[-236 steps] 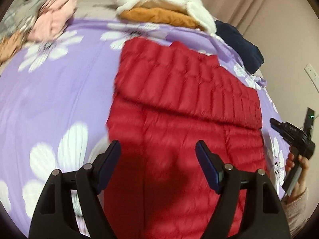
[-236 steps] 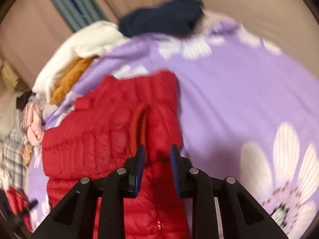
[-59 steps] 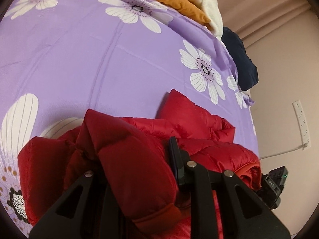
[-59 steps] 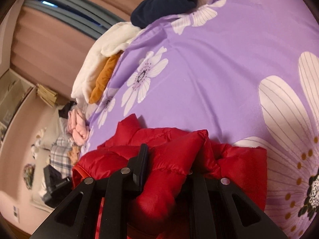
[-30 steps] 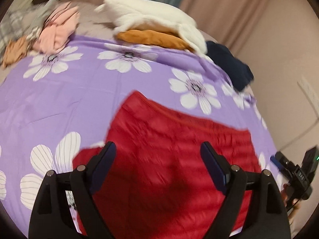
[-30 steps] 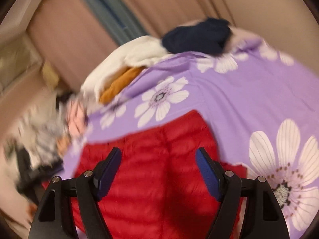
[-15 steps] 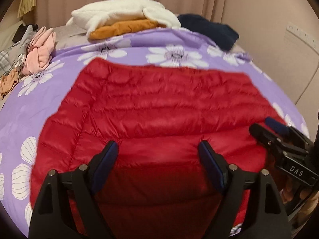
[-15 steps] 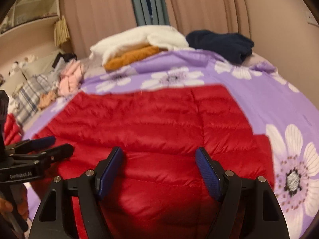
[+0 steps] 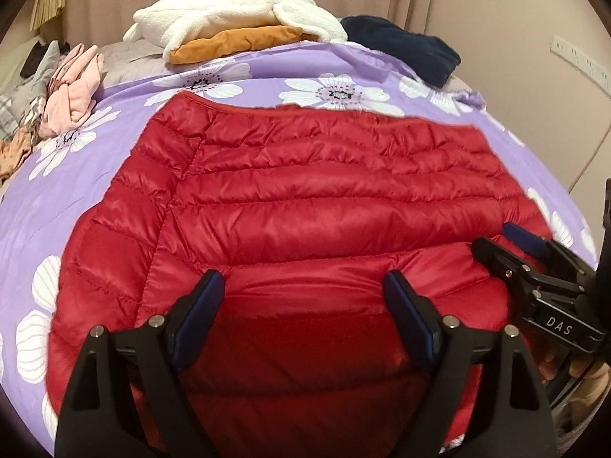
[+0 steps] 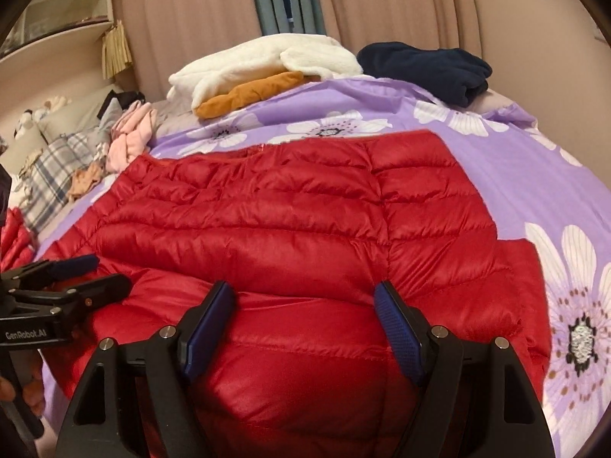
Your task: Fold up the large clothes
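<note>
A red quilted down jacket [image 9: 305, 206] lies folded flat on the purple flowered bedspread [image 9: 126, 95]; it also shows in the right wrist view [image 10: 290, 221]. My left gripper [image 9: 301, 297] is open and empty, just above the jacket's near edge. My right gripper [image 10: 305, 309] is open and empty, also over the near edge. The right gripper shows at the right of the left wrist view [image 9: 511, 244], and the left gripper at the left of the right wrist view [image 10: 76, 271].
A white fleece [image 9: 233, 11] on an orange garment [image 9: 236, 44] and a navy garment [image 9: 404, 49] lie at the far edge of the bed. Pink clothes [image 9: 74, 84] and plaid fabric [image 10: 49, 175] lie at the left. A wall [image 9: 534, 76] stands at the right.
Both grippers let go of the bunched jacket about a second ago. The jacket now lies flat and folded, and both grippers have drawn back low over its near edge.
</note>
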Motion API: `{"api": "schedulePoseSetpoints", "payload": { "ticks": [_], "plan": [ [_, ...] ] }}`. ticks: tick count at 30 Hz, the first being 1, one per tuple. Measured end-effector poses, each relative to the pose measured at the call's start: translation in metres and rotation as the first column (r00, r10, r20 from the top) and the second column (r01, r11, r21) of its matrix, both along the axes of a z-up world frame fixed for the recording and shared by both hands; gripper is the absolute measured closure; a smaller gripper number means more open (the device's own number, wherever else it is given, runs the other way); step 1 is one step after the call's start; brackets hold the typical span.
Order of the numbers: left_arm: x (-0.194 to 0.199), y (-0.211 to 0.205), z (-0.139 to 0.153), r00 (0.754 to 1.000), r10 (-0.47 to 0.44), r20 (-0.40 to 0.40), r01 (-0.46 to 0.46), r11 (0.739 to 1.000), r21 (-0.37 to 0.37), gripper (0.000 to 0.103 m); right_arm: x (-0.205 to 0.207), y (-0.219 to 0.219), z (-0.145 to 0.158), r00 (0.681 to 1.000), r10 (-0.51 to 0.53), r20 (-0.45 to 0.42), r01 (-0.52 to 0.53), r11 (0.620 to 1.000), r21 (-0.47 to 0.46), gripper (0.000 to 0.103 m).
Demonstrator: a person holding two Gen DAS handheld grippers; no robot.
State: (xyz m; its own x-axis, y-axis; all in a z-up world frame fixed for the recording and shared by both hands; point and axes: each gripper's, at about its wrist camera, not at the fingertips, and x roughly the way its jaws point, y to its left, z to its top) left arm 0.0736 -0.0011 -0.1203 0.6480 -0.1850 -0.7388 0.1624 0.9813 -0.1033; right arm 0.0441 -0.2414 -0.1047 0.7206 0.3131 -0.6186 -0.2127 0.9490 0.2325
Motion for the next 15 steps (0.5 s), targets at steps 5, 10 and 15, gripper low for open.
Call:
{"api": "schedulePoseSetpoints", "payload": {
  "ticks": [5, 10, 15],
  "plan": [
    [-0.02, 0.016, 0.023, 0.999, 0.017, 0.042, -0.015, 0.999, -0.047, 0.018, -0.016, -0.016, 0.02, 1.0, -0.01, 0.009, 0.009, 0.994, 0.107, 0.026],
    [-0.042, 0.034, 0.034, 0.995, 0.052, 0.086, -0.047, 0.997, -0.059, 0.018, -0.035, -0.026, 0.03, 0.998, -0.043, 0.053, 0.037, 0.993, 0.117, 0.026],
    [-0.05, 0.047, 0.019, 0.995, 0.088, 0.049, -0.085, 0.995, -0.06, 0.019, -0.051, -0.032, 0.021, 0.992, -0.122, 0.045, 0.12, 0.992, 0.045, 0.026]
  ]
}}
